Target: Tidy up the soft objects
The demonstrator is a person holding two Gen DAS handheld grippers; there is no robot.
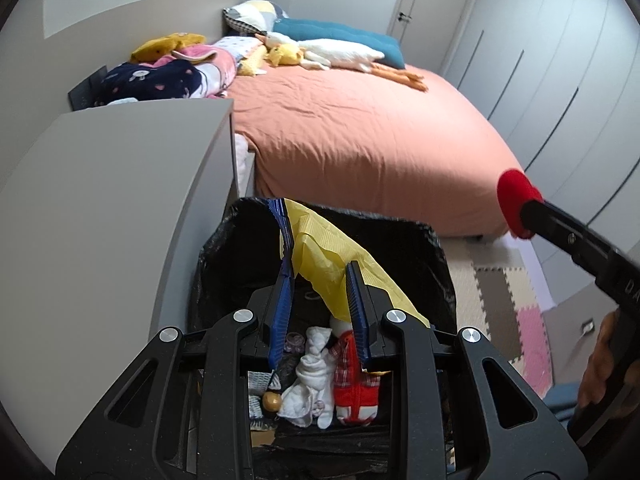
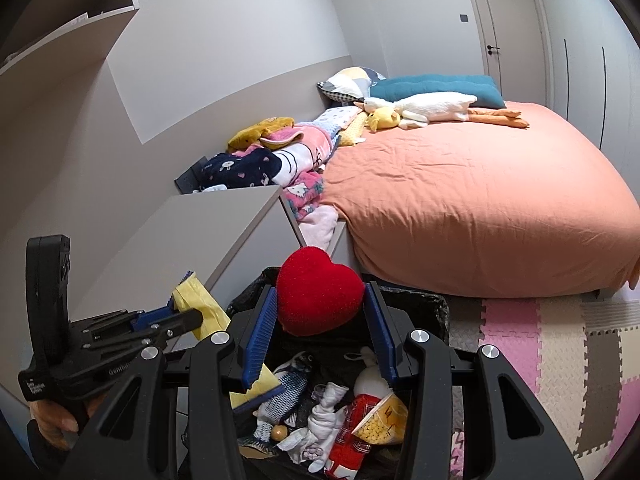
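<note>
My left gripper (image 1: 316,236) is shut on a crumpled yellow cloth (image 1: 332,256), which hangs over a bin lined with a black bag (image 1: 432,248). In the right wrist view the same left gripper (image 2: 180,300) comes in from the left with the yellow cloth (image 2: 204,304). My right gripper (image 2: 322,288) is shut on a red heart plush (image 2: 320,300), also above the bin (image 2: 432,308). The left wrist view shows that red heart (image 1: 514,200) at the right edge. Inside the bin lie a white rag doll (image 1: 312,372), a red plaid toy (image 1: 356,380) and a striped fish plush (image 2: 286,388).
A bed with a salmon sheet (image 2: 480,192) holds a white goose plush (image 2: 436,106), a yellow duck plush (image 2: 384,118), a teal cushion (image 2: 440,84) and a heap of blankets (image 2: 288,152). A grey cabinet (image 1: 120,184) stands left of the bin. Foam puzzle mats (image 2: 560,352) cover the floor.
</note>
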